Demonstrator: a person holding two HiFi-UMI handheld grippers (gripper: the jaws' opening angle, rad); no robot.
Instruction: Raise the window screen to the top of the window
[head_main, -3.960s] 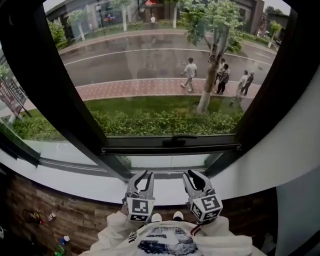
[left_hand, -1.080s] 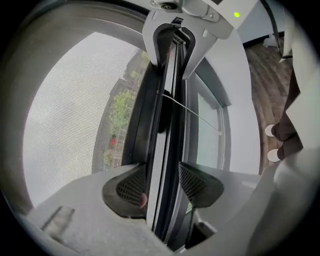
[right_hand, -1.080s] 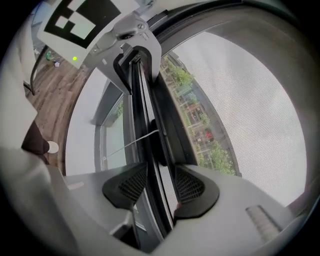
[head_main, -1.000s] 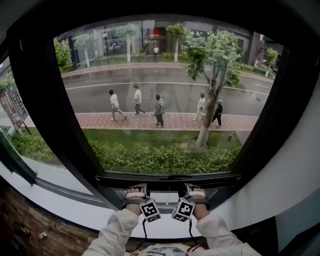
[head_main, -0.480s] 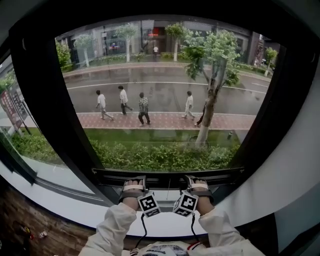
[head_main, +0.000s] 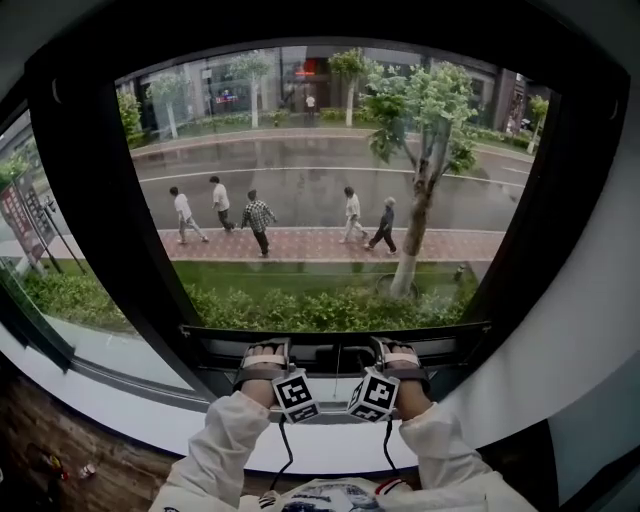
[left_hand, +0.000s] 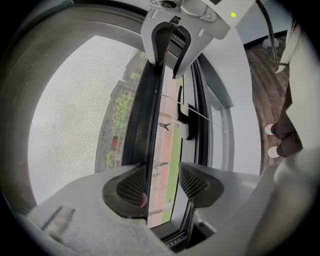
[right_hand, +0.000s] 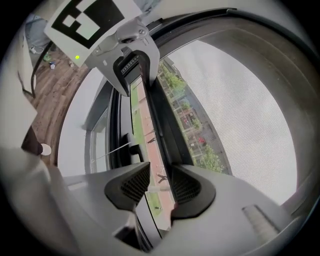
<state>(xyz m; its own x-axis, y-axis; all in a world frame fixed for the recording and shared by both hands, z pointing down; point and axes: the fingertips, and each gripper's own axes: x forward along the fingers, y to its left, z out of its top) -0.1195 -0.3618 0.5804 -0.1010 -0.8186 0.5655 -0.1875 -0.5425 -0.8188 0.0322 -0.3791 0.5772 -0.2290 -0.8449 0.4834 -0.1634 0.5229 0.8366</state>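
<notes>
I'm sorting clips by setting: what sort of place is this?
Probably an indoor room at a street-facing window: a dark window frame with a mesh screen, pedestrians on a brick pavement outside, and wooden flooring inside.

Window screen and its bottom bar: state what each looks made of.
Window screen: a fine woven mesh, grey and matte, likely fibreglass or polyester; the tiny grid shows and the trees show dimly through it. Bottom bar: dark, smooth, straight-edged with a slight sheen, probably painted metal, possibly plastic.
</notes>
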